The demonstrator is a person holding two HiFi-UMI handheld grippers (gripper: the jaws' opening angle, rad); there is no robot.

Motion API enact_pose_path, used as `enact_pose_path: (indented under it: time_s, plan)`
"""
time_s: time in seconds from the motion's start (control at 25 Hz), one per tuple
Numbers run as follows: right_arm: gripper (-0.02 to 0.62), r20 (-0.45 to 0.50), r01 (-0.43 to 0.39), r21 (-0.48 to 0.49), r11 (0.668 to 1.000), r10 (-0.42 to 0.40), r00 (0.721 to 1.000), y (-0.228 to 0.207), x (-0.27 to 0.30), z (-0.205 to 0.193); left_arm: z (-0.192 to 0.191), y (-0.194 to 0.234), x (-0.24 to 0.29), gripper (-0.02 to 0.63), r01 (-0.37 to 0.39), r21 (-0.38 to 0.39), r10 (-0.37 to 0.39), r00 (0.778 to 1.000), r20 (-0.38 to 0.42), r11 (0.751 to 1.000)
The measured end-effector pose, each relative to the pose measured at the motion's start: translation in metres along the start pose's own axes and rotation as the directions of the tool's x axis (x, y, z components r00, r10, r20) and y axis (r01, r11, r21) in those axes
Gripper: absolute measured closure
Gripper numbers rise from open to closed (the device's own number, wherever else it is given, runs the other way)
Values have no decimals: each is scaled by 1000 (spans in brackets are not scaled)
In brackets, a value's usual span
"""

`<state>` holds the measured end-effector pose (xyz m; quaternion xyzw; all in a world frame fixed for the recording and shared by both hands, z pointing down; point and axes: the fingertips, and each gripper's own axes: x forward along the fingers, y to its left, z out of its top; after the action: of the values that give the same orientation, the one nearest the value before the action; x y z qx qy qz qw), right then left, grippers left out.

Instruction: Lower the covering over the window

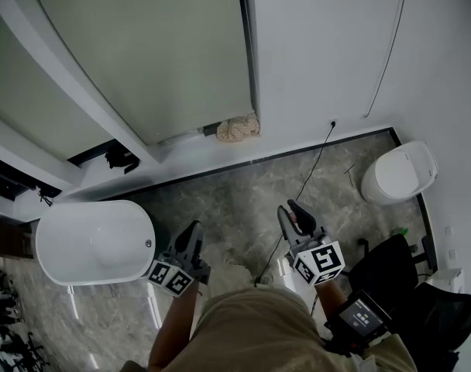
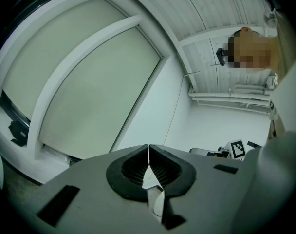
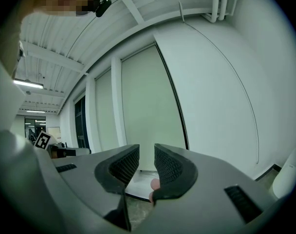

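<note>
A pale green roller blind (image 1: 142,53) covers the window pane down to the white sill (image 1: 189,152). The left gripper view shows the blind (image 2: 89,96) behind curved white frames. In the right gripper view the blind (image 3: 148,111) fills the pane straight ahead. Both grippers hang low over the floor, well short of the window. My left gripper (image 1: 195,229) is shut, its pads (image 2: 138,167) meeting with nothing between them. My right gripper (image 1: 290,211) is open, a bare gap showing between its ribbed pads (image 3: 170,167).
A white bathtub (image 1: 92,242) stands at the left. A white lidded bowl (image 1: 398,173) stands by the right wall, with a black chair (image 1: 390,266) nearer. A black cable (image 1: 309,177) trails across the marble floor. A beige lump (image 1: 238,129) and a black object (image 1: 121,159) rest on the sill.
</note>
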<state>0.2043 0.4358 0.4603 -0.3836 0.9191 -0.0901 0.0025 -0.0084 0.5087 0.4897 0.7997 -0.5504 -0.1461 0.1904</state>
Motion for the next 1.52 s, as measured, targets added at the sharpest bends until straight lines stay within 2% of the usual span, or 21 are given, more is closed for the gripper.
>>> enact_pose_path:
  time_s: [0.48, 1.0, 1.12, 1.28, 1.52]
  plan:
    - [498, -2, 81, -45, 996, -81, 997, 23, 64, 21, 48, 65, 34, 586, 109, -6, -109, 994, 2, 994]
    - [499, -12, 137, -77, 988, -139, 990, 53, 149, 22, 78, 162, 44, 586, 150, -35, -151, 988, -19, 988]
    - [499, -4, 143, -51, 988, -143, 990, 61, 163, 21, 84, 175, 47, 586, 169, -25, -169, 985, -25, 985]
    - [499, 14, 159, -71, 985, -159, 987, 66, 174, 14, 86, 190, 49, 586, 182, -21, -183, 983, -33, 983]
    - [499, -13, 147, -53, 988, -148, 989, 63, 180, 3, 89, 193, 54, 586, 176, -17, -176, 984, -25, 984]
